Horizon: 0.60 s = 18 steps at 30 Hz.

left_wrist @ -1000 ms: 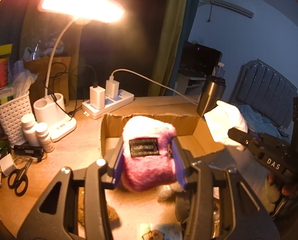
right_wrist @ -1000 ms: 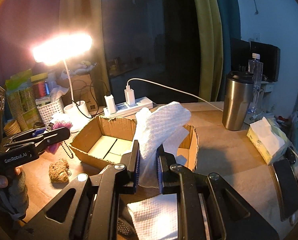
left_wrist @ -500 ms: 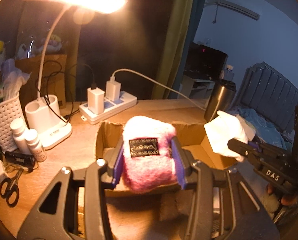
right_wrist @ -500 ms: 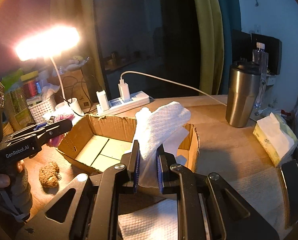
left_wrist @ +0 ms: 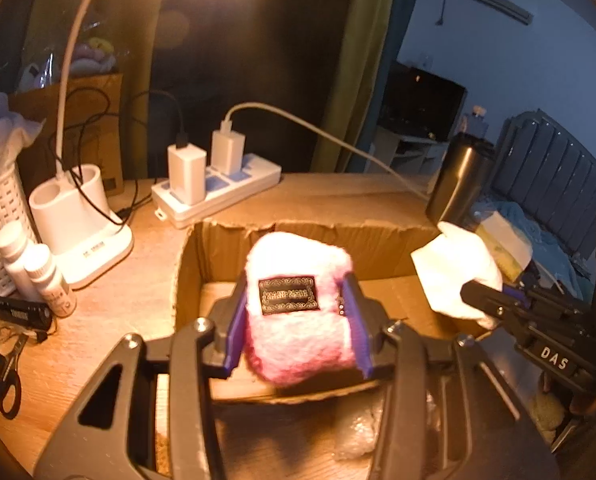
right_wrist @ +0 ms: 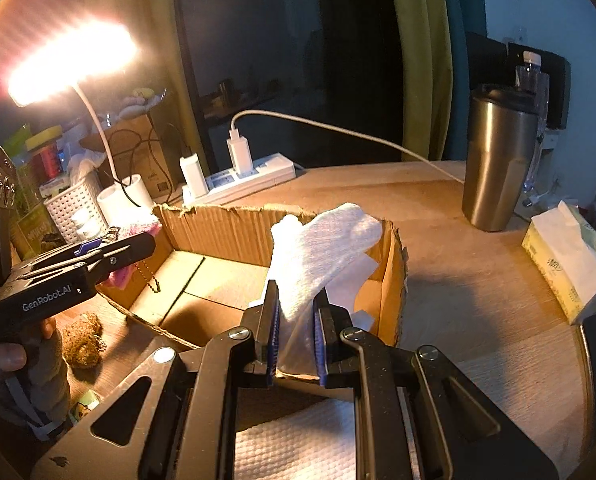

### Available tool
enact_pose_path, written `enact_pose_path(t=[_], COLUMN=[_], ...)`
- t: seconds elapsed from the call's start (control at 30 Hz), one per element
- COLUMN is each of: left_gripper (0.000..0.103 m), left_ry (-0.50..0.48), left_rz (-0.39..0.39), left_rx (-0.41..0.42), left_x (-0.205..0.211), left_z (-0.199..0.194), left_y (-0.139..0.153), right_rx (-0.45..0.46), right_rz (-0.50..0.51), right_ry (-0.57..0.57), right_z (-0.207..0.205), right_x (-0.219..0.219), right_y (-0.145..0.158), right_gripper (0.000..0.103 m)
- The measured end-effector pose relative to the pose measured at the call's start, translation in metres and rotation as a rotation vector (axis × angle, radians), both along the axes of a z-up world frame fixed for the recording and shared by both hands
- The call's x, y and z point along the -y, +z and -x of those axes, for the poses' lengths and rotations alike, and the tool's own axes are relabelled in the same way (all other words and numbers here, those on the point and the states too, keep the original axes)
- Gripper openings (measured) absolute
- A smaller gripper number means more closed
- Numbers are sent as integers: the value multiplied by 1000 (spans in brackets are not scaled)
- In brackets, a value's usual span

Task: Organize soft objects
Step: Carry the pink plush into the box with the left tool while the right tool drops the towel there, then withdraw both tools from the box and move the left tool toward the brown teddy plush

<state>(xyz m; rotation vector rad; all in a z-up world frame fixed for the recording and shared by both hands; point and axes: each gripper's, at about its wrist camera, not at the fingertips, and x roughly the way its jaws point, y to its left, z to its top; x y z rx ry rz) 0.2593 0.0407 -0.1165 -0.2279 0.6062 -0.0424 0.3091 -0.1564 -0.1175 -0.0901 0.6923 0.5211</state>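
Readable writing is scarce: "GenRobot.AI" runs along the side of the left gripper at the left edge of the right wrist view, and "DAS" sits on the body of the right gripper at the right edge of the left wrist view. The black patch on the pink plush pouch carries pale lettering too blurred to read, and the print on the yellow tissue pack at right is illegible.

The left gripper's jaws pinch the pink plush pouch from both sides, holding it over the near part of the open cardboard box at frame centre. A hand wraps that gripper's handle at lower left of the right wrist view, and the tool tilts downward toward the box.

The right gripper's jaws are nearly closed on a white cloth, which stands up from them above the box's near right corner. This gripper also angles down.

A brown fuzzy lump lies on the worktop beside the box's left wall, and a white paper towel lies at bottom centre.
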Motion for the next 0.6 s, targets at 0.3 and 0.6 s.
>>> enact_pose_path(t=[0.3,0.6], left_gripper=[55,73], left_ry=[13,22], left_rz=[-1,4], left_rx=[-87,-51], left_x=[-3,-4], left_z=[-13,-2], left_y=[-16,-6], right_rx=[-62,-34], right_rz=[13,18], right_ry=[-9,8], right_z=[-9,4], right_x=[1,-1], right_y=[-12,-3], right_gripper=[32,54])
